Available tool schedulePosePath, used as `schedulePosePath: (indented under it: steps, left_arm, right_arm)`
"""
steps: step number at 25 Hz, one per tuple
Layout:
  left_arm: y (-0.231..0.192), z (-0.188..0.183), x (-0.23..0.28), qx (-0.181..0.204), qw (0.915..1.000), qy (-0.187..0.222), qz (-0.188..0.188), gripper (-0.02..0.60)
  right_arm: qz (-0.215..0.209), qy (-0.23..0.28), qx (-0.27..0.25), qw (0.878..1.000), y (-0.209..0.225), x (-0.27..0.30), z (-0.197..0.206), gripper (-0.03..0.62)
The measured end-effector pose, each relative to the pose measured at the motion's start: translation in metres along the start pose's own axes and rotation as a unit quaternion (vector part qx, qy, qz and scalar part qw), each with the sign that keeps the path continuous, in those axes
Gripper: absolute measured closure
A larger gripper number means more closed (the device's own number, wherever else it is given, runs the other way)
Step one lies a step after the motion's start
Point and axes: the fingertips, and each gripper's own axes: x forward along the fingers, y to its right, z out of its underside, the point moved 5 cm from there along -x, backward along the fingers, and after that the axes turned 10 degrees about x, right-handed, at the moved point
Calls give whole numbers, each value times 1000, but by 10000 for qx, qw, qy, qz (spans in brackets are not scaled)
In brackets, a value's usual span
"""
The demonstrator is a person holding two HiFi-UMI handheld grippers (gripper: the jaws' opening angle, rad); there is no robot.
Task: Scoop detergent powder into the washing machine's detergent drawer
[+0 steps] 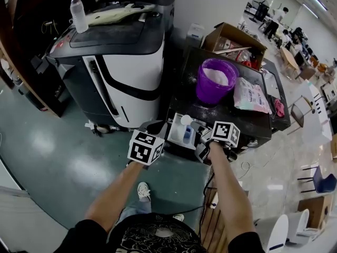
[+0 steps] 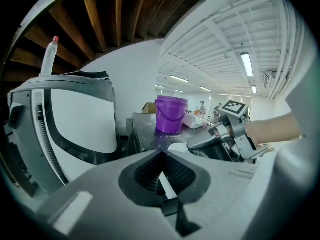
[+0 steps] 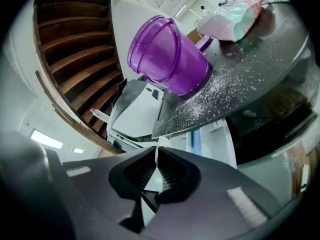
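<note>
— So, where is the detergent drawer [image 1: 181, 133]?

— Pulled out from the front edge of the dark table [image 1: 210, 117], between the two grippers. The left gripper [image 2: 161, 159] sits at about 8 o'clock from it. The right gripper [image 3: 157, 156] is close beside it at 3 o'clock.

— Anything in the fingers?

— Nothing I can make out. Both pairs are drawn almost together, with only a pale slit between the pads. A small white round piece [image 1: 186, 120] rests at the drawer's far end, but I can't tell whether it's the scoop.

— And the powder?

— In the purple bucket [image 1: 215, 83], up on the table at 1 o'clock from the drawer. The detergent bag [image 1: 251, 96] lies at the bucket's 3 o'clock.

— What could go wrong?

— Spilling, mostly. Loose grains [image 3: 240, 84] are already scattered round the bucket's foot. The way from bucket to drawer crosses the table edge, so I'd guess a tilted or overfull scoop would drop powder on the floor. The fingers must open before they can take a handle, and a thin handle pinched off-centre could twist and tip its load. The drawer also juts out between both grippers, so a careless swing could knock it. It has a blue compartment beside the white one, and powder could land in the wrong one.
</note>
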Motion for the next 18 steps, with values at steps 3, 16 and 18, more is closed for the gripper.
schedulePosePath:
  steps: [3, 16, 18]
  left_arm:
    - [-2, 2, -1, -3, 10000, -16, -10, 581]
    - [-6, 7, -4, -16, 10000, -52, -26, 581]
    - [-6, 7, -5, -25, 10000, -46, -26, 581]
  right_arm:
    - [192, -35, -290, 9994, -1, 3, 1, 557]
    - [1161, -545, -2205, 9669, -10, 16, 10, 559]
    - [1220, -637, -2363, 9619, -11, 18, 13, 559]
